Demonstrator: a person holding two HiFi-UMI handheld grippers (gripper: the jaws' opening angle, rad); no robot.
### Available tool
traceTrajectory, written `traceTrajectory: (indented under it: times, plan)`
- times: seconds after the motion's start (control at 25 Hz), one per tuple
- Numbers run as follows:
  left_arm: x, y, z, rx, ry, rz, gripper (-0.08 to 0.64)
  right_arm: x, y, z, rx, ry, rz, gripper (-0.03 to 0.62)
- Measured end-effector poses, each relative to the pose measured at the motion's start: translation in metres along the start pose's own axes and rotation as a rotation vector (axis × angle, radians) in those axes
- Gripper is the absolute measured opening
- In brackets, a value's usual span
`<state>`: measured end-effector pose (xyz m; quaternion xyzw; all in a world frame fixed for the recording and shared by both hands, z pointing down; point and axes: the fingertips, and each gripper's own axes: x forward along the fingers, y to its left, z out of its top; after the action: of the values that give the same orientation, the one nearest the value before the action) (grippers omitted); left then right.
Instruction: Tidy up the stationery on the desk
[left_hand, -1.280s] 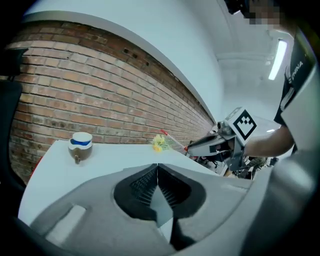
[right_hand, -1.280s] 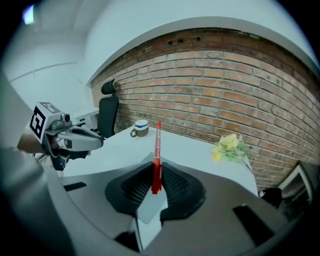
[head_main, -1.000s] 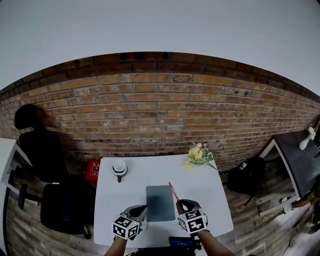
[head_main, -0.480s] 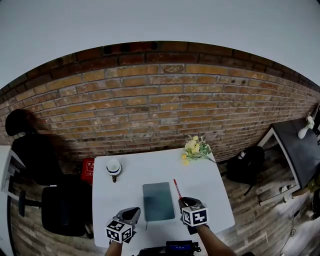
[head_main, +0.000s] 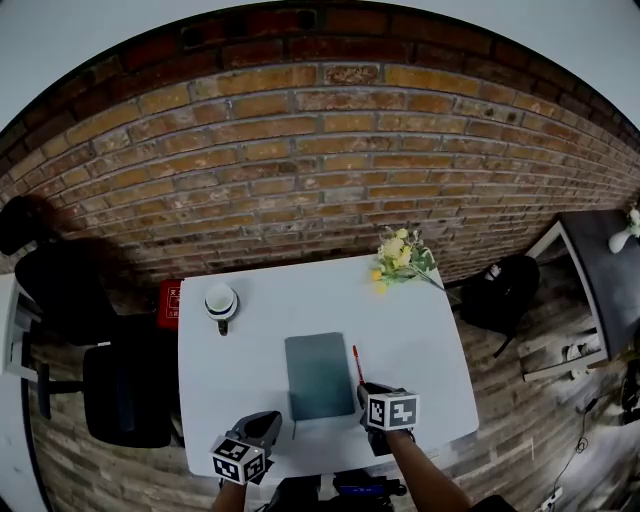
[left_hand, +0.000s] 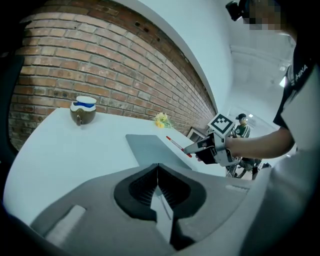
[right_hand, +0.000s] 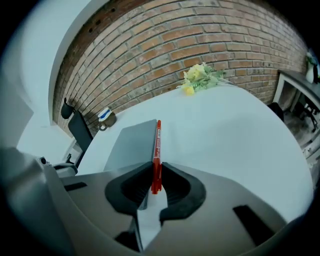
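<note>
A red pen (right_hand: 157, 150) sticks forward out of my right gripper (right_hand: 154, 182), whose jaws are shut on its rear end. In the head view the same pen (head_main: 357, 365) lies just right of a grey-green notebook (head_main: 319, 375) flat on the white desk (head_main: 410, 330), with the right gripper (head_main: 372, 395) at the notebook's near right corner. My left gripper (head_main: 268, 428) hovers at the desk's front edge, left of the notebook, shut with nothing in it. From the left gripper view the notebook (left_hand: 150, 149) lies ahead, and the right gripper (left_hand: 192, 149) holds the pen (left_hand: 177, 146) over its right side.
A white cup with a dark band (head_main: 220, 302) stands at the desk's far left. A bunch of yellow flowers (head_main: 400, 258) lies at the far right corner. A black office chair (head_main: 120, 390) stands left of the desk, a red box (head_main: 170, 304) beside it, a brick wall behind.
Both grippers have sunk toward the desk's front edge. The right gripper has rolled with the pen, and the head view has tilted further down, showing more of the desk.
</note>
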<state>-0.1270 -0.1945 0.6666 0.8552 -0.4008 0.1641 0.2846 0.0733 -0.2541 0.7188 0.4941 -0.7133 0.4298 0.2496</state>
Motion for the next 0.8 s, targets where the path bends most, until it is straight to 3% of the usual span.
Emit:
traceTrajectory:
  times: [0.28,0.8]
  plan:
    - [-0.003,-0.002,-0.016,-0.016,0.029,0.002,0.012,0.012,-0.002,-0.018,0.057,0.039,0.006,0.067]
    - [-0.009,-0.003,-0.019,-0.004,0.033,0.009,0.012,0.016,0.006,-0.030,0.065,0.064,0.048,0.074]
